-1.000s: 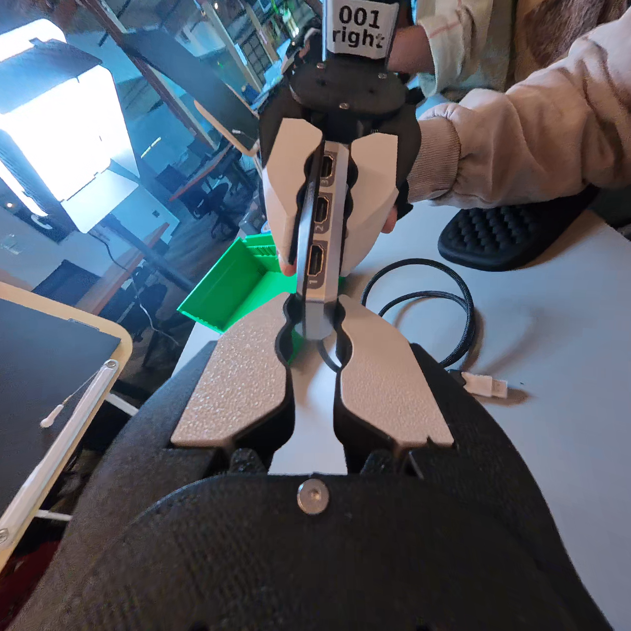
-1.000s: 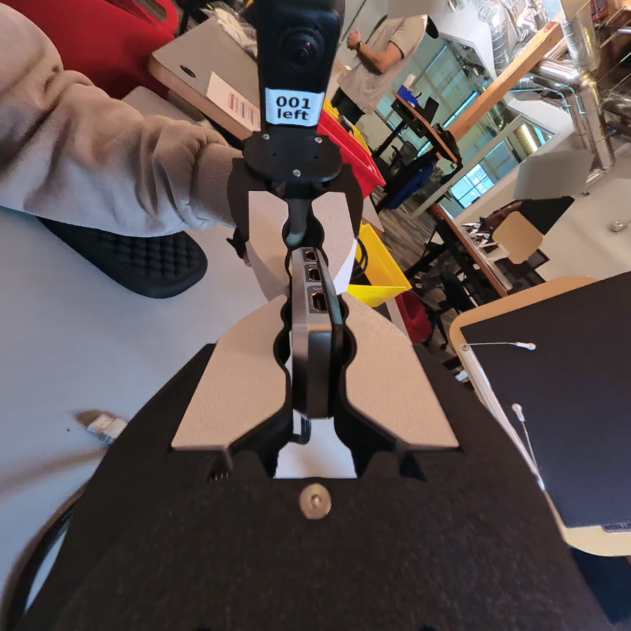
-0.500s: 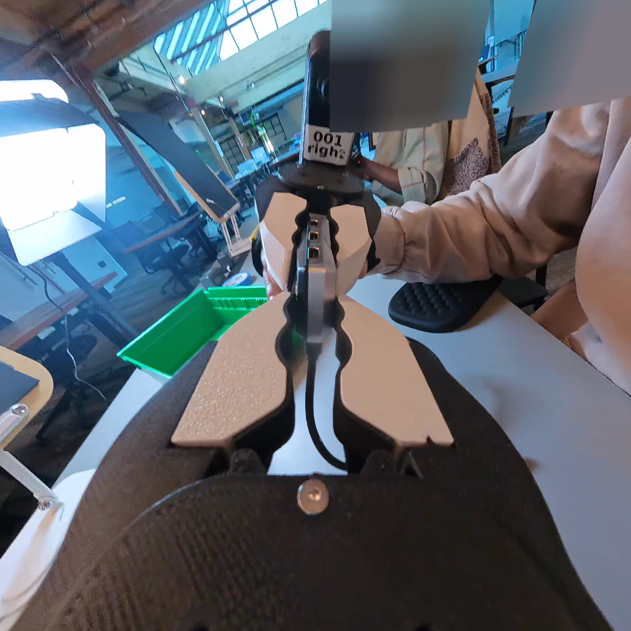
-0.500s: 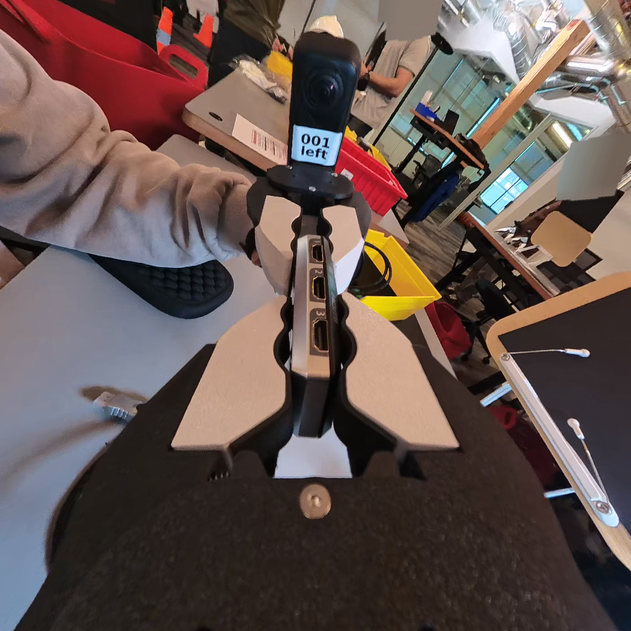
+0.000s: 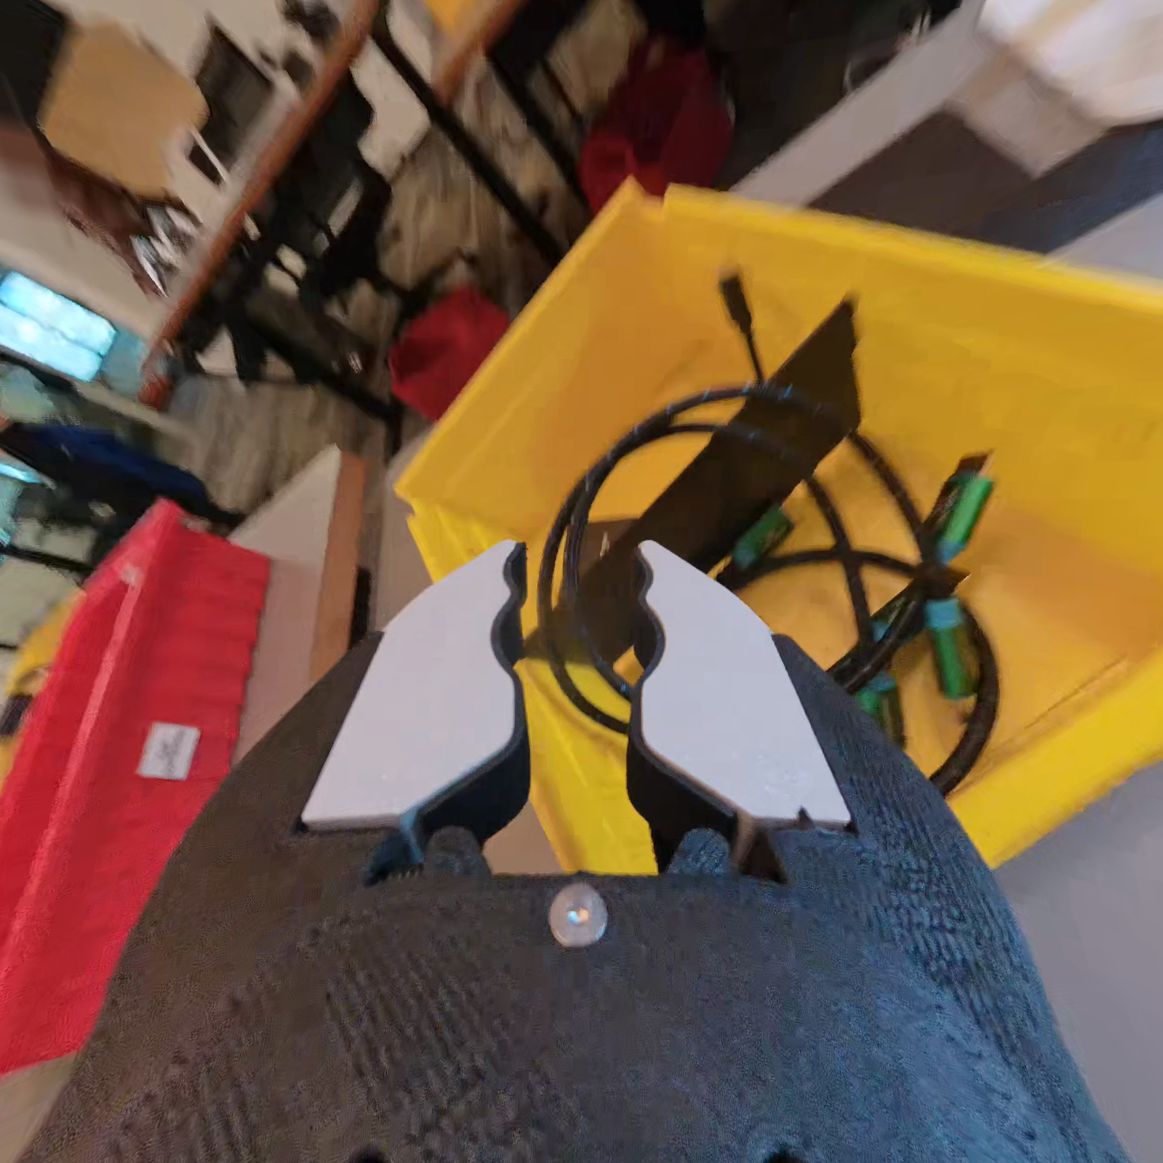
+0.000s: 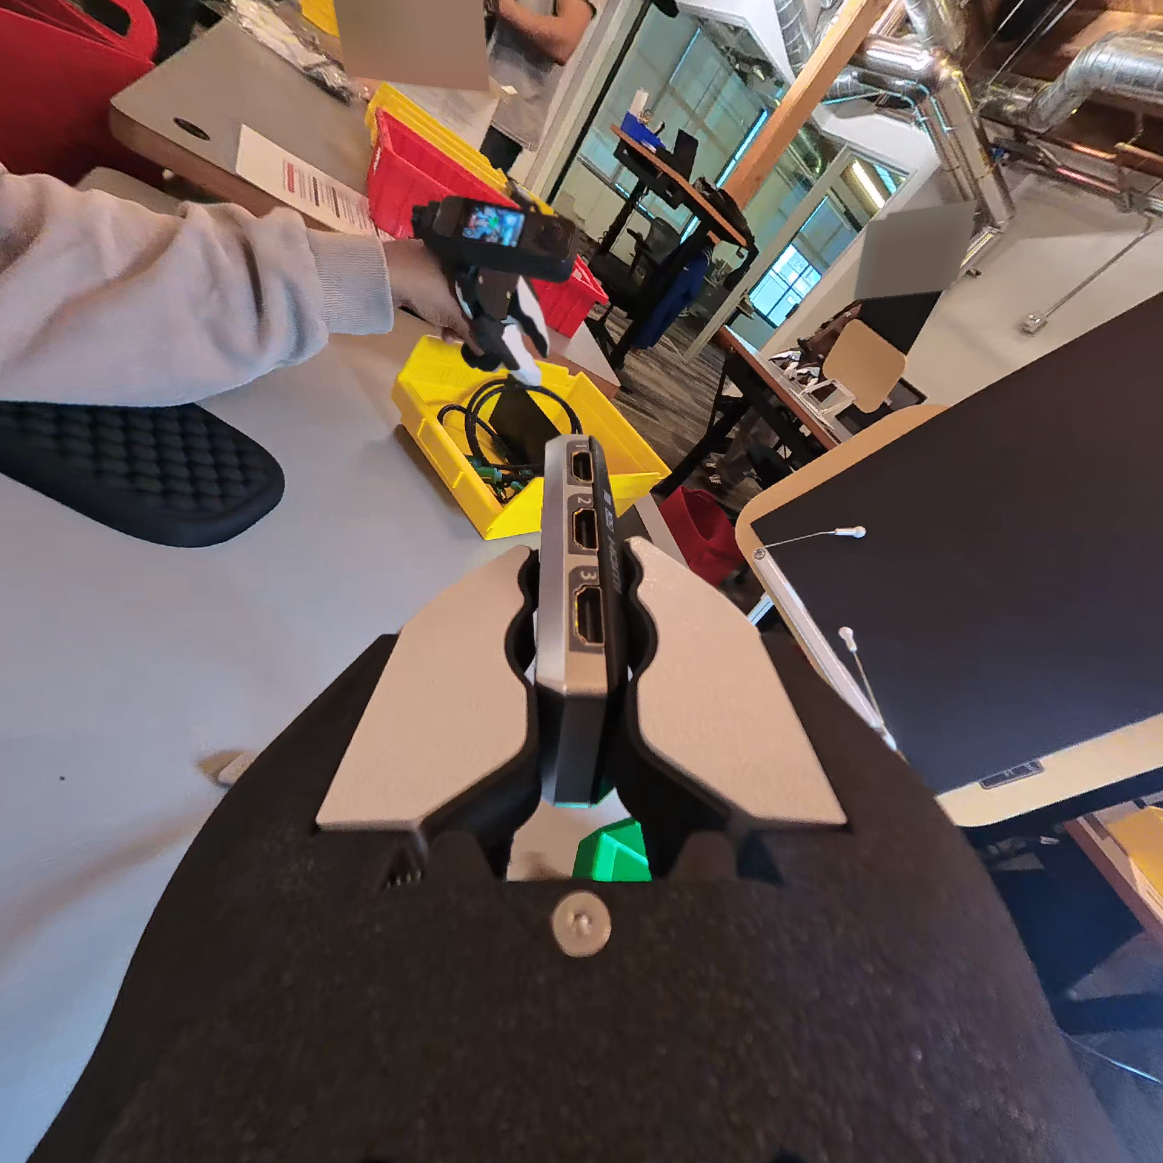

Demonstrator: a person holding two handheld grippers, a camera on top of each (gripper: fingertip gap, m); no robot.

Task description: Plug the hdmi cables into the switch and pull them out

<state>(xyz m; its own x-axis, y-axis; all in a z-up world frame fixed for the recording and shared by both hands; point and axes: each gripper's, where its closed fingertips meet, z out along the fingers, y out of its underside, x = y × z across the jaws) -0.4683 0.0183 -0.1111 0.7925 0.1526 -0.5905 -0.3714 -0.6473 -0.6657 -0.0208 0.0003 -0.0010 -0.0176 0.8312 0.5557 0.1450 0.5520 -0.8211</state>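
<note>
The grey table point(image 6: 189, 629) carries a black wrist pad point(image 6: 126, 472) at its left and a yellow bin point(image 6: 453, 403) at its far edge; a red bin point(image 5: 113, 724) sits beyond it on another desk. Inside the yellow bin lie coiled black hdmi cables point(image 5: 893, 635) with green plugs, looped around a flat black piece standing tilted. The right gripper point(image 6: 579, 629) is clamped on the switch point(image 6: 576, 604), holding it edge-up above the table with its three ports in a row facing the camera, all three empty. The left gripper point(image 5: 579, 604) hangs over the yellow bin with its fingers point(image 5: 440, 692) parted and nothing between them; a cable loop shows through the gap below.
</note>
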